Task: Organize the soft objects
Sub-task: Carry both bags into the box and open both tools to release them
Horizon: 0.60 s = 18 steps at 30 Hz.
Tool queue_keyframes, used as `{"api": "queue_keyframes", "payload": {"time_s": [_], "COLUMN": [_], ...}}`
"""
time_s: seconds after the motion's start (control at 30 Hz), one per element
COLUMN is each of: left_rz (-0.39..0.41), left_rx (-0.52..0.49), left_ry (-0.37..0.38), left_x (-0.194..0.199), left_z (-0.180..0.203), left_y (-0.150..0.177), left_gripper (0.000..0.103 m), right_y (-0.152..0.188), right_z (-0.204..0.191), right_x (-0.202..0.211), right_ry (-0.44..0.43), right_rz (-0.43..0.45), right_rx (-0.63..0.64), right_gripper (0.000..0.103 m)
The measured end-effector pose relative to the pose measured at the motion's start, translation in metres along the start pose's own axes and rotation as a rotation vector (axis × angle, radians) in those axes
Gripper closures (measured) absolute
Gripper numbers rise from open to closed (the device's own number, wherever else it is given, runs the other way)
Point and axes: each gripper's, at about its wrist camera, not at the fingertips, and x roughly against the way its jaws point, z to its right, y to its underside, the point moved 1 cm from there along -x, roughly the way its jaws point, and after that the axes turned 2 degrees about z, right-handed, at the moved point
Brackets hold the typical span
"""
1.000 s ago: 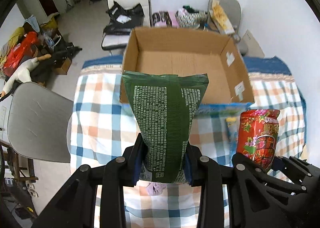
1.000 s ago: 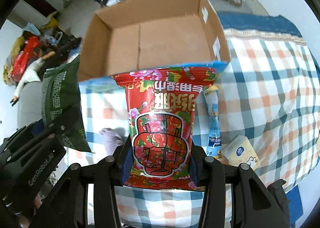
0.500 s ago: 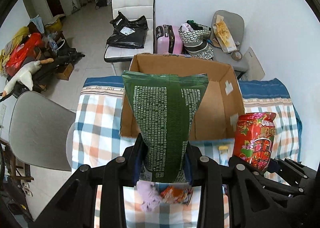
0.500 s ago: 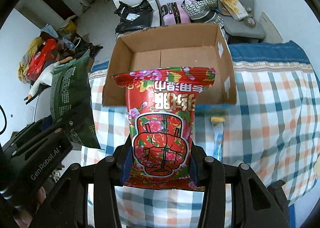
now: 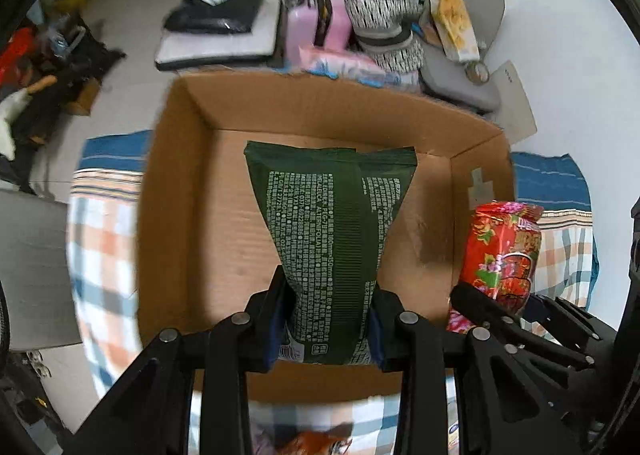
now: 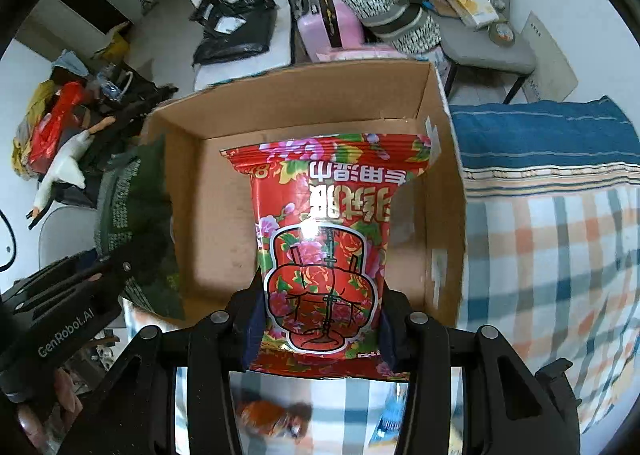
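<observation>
Packets, two of them, hang over one open cardboard box (image 5: 176,215): my left gripper (image 5: 328,319), pointing steeply down, clamps the green packet (image 5: 332,239); my right gripper (image 6: 320,327), tilted the same way, clamps the red flowered packet (image 6: 324,239). Checked cloth (image 6: 560,255) lies beneath the box.

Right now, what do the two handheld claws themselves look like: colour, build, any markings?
Both are matte black plastic. The left claw and right claw each have angular, ribbed finger arms joined by round silver pivot pins, with dark blue pads on the inner faces. In the right wrist view the left unit's body carries white "GenRobot.AI" lettering. No cables or sleeves show.
</observation>
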Motion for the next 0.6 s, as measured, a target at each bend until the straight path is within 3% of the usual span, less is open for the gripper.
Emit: {"api": "queue_keyframes", "payload": {"time_s": [0.27, 0.4, 0.6], "left_rz": [-0.136, -0.167, -0.168], "left_rx": [0.014, 0.019, -0.014], "left_ry": [0.062, 0.087, 0.063], "left_x": [-0.066, -0.085, -0.096], "left_z": [0.010, 0.013, 0.019], "left_y": [-0.037, -0.046, -0.057], "left_gripper": [0.072, 0.072, 0.071], "right_y": [-0.045, -0.060, -0.073], "right_z": [0.016, 0.021, 0.027], "right_x": [-0.074, -0.097, -0.124], "right_ry": [0.043, 0.070, 0.094], "right_rz": [-0.087, -0.108, -0.129], "right_rx": [0.007, 0.007, 0.012], "right_gripper": [0.055, 0.055, 0.055]}}
